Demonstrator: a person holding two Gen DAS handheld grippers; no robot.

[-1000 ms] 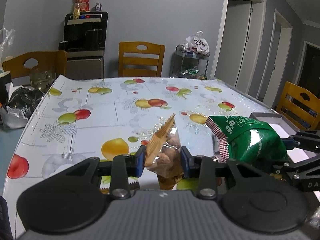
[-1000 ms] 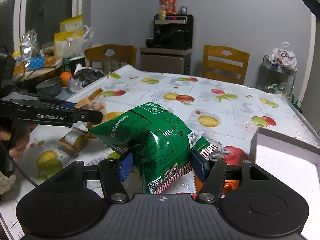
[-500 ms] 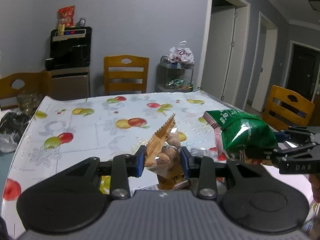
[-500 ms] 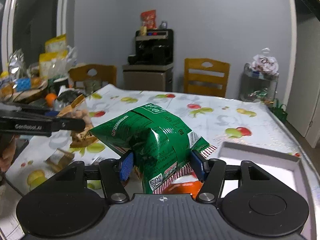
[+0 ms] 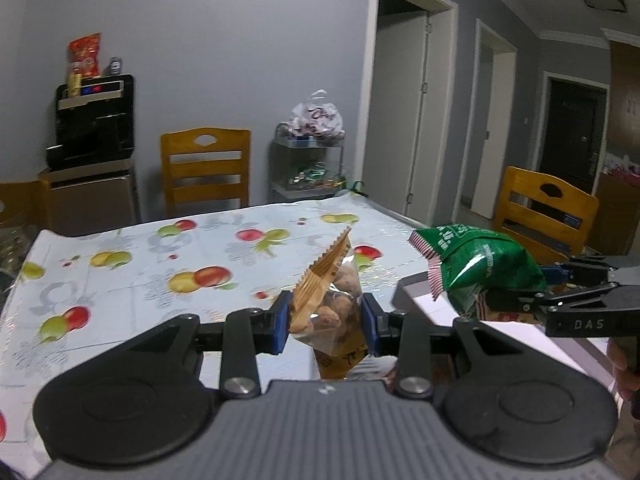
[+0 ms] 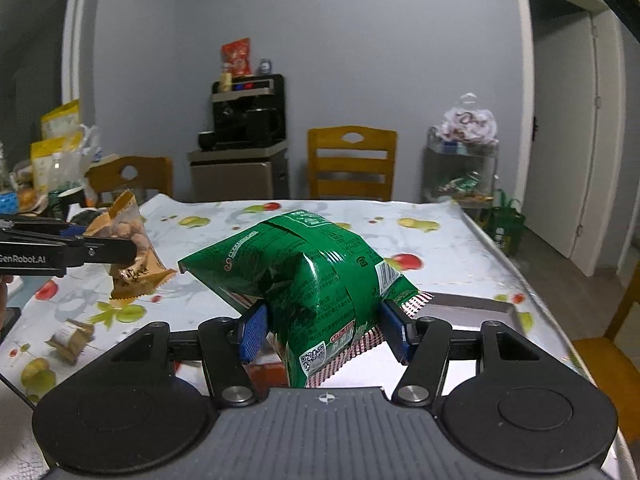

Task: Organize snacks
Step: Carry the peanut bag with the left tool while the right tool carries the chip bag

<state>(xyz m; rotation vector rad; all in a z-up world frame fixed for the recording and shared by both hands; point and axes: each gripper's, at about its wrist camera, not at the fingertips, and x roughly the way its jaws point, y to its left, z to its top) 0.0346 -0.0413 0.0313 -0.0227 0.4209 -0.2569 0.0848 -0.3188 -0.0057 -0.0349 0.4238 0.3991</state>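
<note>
Two snack bags aloft over the fruit-print table (image 6: 448, 240), white box (image 5: 436, 304) below.

Green bag (image 6: 304, 272), puffy, light, crinkly: clenched mid-body in right gripper (image 6: 324, 334) jaws, centre. Tan nut packet (image 5: 330, 304), smaller, slippery: pinched by left gripper (image 5: 325, 328) jaws; at 9 o'clock from right wrist.

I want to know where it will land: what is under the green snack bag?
Under the green snack bag, held by the right gripper, an open white box lies on the table, with something orange inside. The bag covers the rest.
</note>
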